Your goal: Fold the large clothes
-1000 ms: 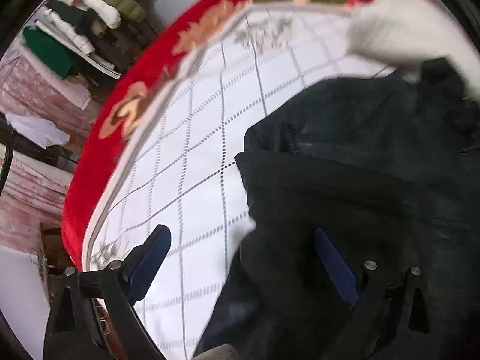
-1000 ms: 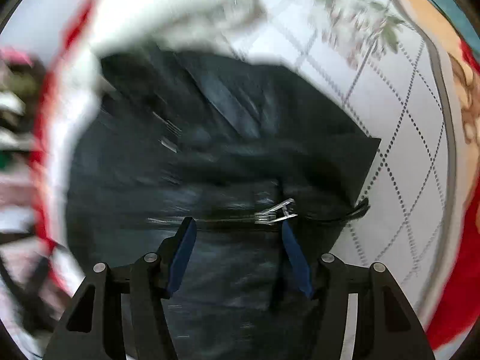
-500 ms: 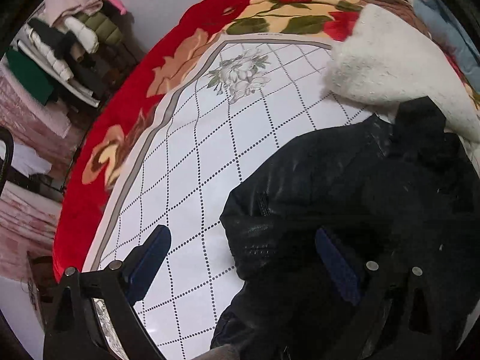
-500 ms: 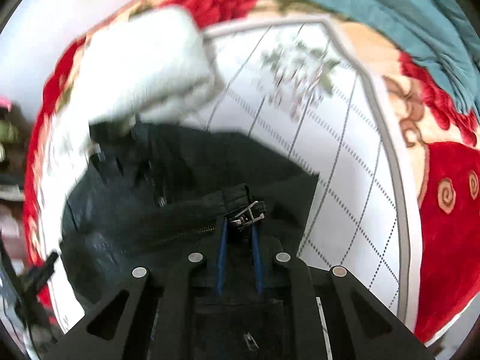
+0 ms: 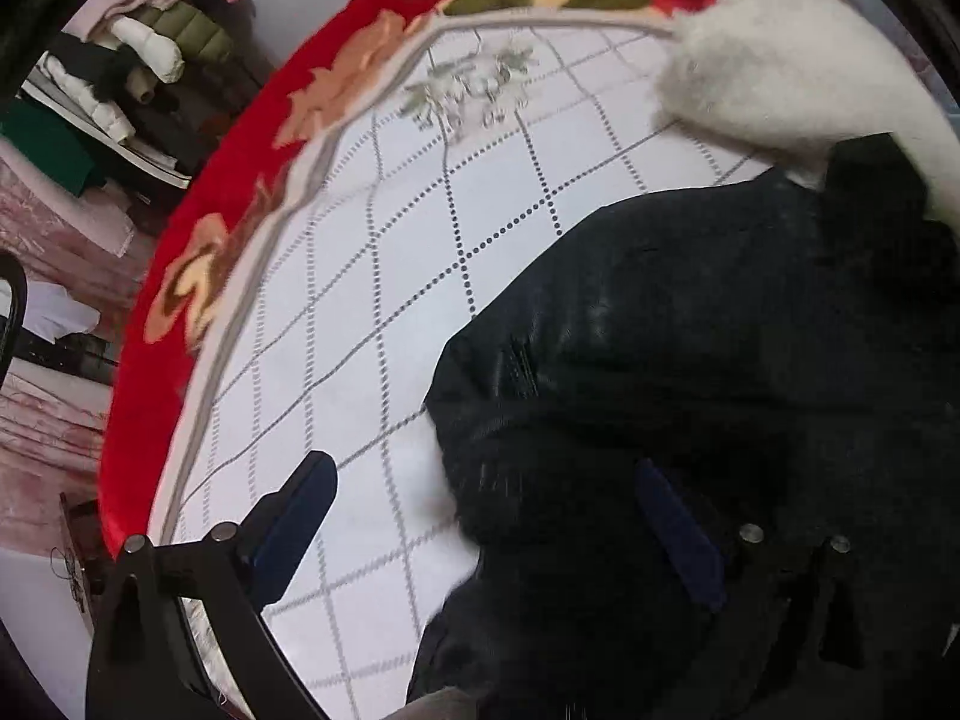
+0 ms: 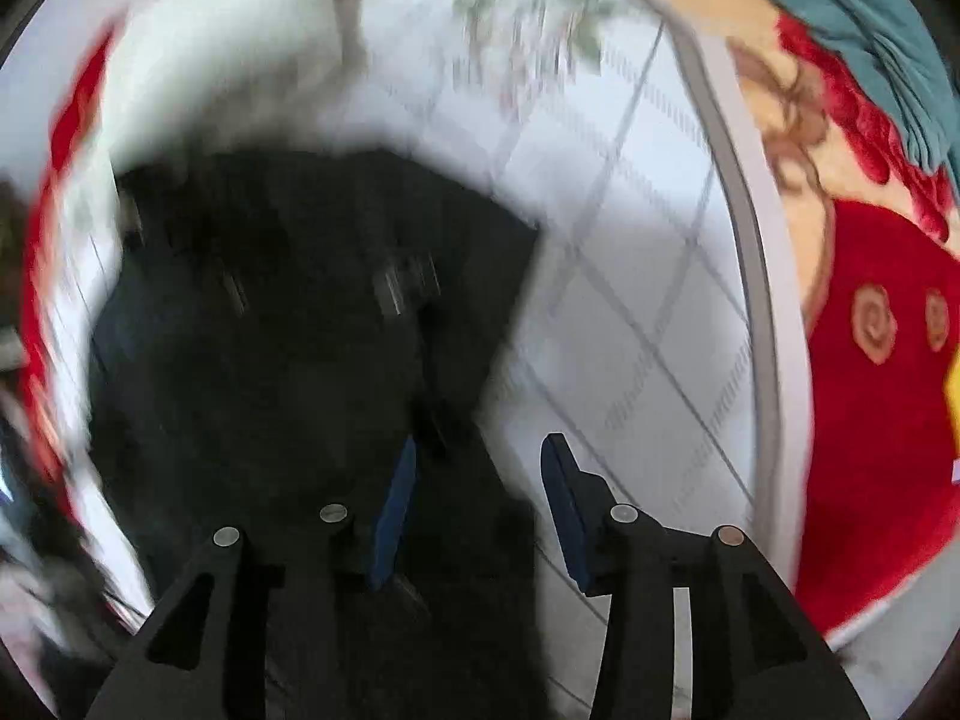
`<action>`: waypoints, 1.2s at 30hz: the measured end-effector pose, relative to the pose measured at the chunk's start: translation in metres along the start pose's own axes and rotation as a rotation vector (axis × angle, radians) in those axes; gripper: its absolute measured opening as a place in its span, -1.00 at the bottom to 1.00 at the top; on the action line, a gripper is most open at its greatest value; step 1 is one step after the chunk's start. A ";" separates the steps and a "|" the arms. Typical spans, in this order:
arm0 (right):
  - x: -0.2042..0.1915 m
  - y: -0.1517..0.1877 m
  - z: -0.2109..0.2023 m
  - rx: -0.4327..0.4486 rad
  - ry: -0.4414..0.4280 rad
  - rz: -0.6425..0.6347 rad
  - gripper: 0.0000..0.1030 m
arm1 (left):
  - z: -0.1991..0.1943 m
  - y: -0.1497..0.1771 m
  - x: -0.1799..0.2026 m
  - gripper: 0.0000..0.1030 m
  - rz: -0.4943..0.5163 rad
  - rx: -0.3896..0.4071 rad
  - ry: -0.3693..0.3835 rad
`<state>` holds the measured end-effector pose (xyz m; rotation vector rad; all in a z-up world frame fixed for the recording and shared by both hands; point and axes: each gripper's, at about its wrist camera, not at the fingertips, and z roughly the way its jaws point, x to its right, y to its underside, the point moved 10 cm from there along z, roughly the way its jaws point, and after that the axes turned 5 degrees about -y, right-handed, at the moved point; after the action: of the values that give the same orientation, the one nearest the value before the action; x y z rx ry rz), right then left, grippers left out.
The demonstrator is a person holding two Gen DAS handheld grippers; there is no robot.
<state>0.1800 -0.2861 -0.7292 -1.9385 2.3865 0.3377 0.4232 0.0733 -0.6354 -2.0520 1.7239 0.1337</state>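
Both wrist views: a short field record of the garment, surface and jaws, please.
garment: black jacket, crumpled on the bed
surface: white quilted blanket with red floral border
nearby: white fluffy garment at the jacket's far end
left gripper: jaws wide, over the jacket's edge
right gripper: jaws opening, pads not pressing the cloth

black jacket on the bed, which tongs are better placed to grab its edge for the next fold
Probably left: the left tongs stand wide open, straddling the black jacket edge. The right tongs are just opening over the jacket, their view blurred.
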 end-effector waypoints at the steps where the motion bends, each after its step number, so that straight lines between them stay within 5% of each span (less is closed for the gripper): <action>1: -0.001 0.007 0.009 -0.034 0.016 -0.025 -0.11 | -0.007 0.006 0.001 1.00 0.001 0.004 -0.002; 4: -0.007 0.024 0.044 -0.140 0.045 -0.093 -0.11 | -0.021 0.033 0.008 1.00 0.038 0.006 -0.009; 10: -0.006 0.007 0.054 -0.076 0.032 -0.046 -0.11 | 0.023 0.082 0.025 1.00 0.154 -0.051 -0.093; 20: 0.024 -0.012 0.040 0.037 0.030 0.084 -0.34 | 0.036 0.067 0.028 1.00 0.189 -0.024 -0.048; 24: 0.049 -0.012 0.037 0.077 -0.067 0.314 -0.69 | 0.038 0.060 0.027 1.00 0.186 -0.020 -0.041; 28: 0.052 -0.011 0.032 0.061 -0.149 0.455 -0.81 | 0.039 0.050 0.027 1.00 0.191 -0.012 -0.038; 33: 0.058 -0.008 0.026 0.015 -0.150 0.452 -0.84 | 0.045 0.038 0.027 1.00 0.212 -0.004 -0.008; 36: 0.042 -0.022 0.016 -0.010 -0.065 0.313 -0.77 | 0.038 0.038 0.023 1.00 0.221 -0.014 -0.014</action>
<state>0.1903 -0.3274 -0.7555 -1.5264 2.6469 0.4179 0.4002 0.0630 -0.6885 -1.8598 1.9419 0.2297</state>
